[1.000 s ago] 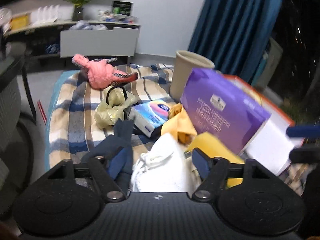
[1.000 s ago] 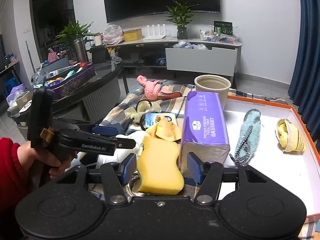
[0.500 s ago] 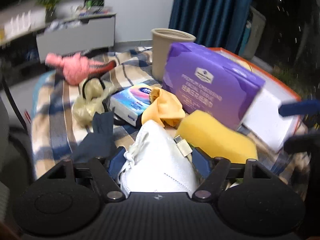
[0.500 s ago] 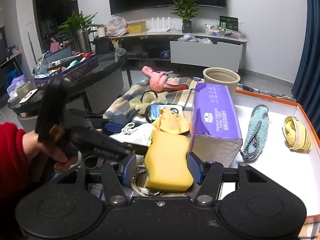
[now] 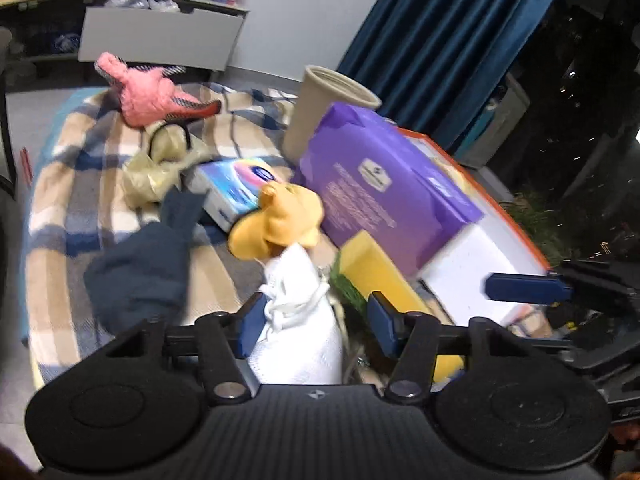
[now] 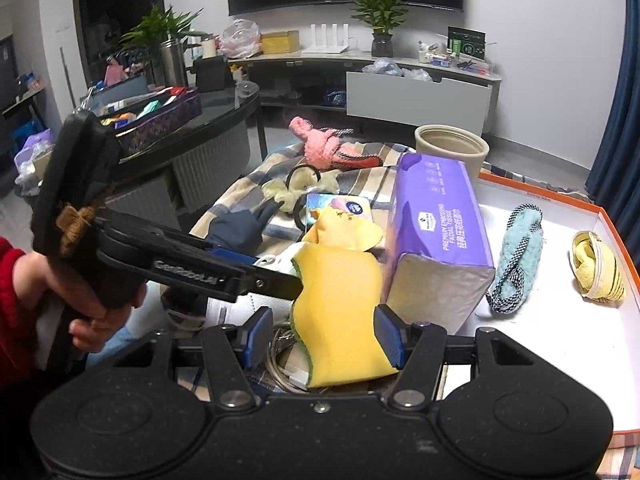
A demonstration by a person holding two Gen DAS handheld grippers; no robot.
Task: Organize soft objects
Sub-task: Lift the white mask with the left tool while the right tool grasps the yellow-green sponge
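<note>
Your left wrist view is dim and motion-smeared: the purple tissue pack (image 5: 384, 188), the plaid blanket (image 5: 80, 184) and the pink plush toy (image 5: 148, 96) all lose their edges, and print on the pack is unreadable. The blue curtain (image 5: 448, 40) falls into near-black at the right. Your right wrist view is brighter and sharper, evenly lit from overhead, with soft shadows in the white tray (image 6: 560, 340). Both views bow strongly at the edges, with dark vignetted corners.
</note>
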